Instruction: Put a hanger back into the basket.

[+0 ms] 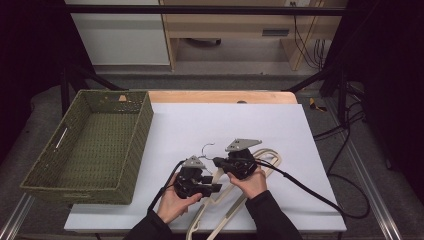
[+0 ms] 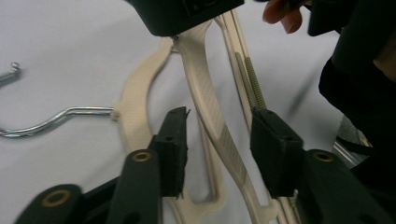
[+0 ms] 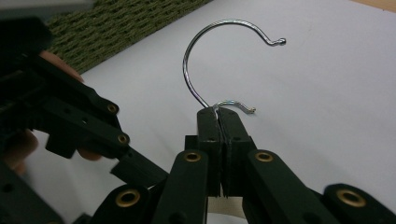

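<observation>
Two hand-held grippers, right hand-held gripper (image 3: 218, 122) clamping hanger hook (image 3: 210, 56)

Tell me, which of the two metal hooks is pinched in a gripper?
The big round hook: its stem runs down into the right gripper, whose jaws are shut on it. The smaller hook lies behind on the table.

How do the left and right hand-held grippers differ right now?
The right hand-held gripper is shut, pinching a beige hanger's chrome hook. The left hand-held gripper is open: its pads straddle that hanger's arm without pressing on it. In the high view the left sits nearer the green basket. Both are black and work over the white table.
</observation>
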